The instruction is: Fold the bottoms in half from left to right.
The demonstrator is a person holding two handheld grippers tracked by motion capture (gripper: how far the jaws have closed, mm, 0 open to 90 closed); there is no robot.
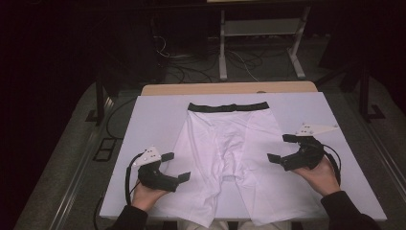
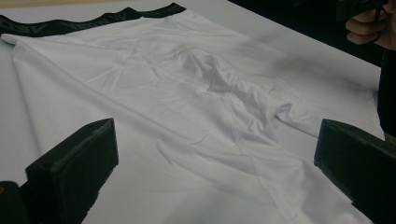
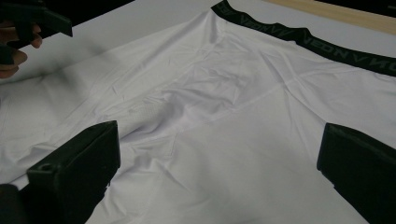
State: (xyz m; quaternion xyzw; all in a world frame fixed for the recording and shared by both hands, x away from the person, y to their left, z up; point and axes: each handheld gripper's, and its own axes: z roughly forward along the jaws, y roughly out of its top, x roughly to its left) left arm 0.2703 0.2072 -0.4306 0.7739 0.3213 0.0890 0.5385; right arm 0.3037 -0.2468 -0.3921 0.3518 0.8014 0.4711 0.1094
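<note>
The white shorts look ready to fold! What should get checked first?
1. White shorts lie flat on the table: ok, small wrinkles at the middle.
2. Black waistband at the far end, straight: ok.
3. Left gripper open, by the left leg: ok.
4. Right gripper open, by the right leg: ok.
5. Fingers touching the cloth: cannot tell.
6. Leg ends fully on the table: not ok, they hang over the near edge.
</note>
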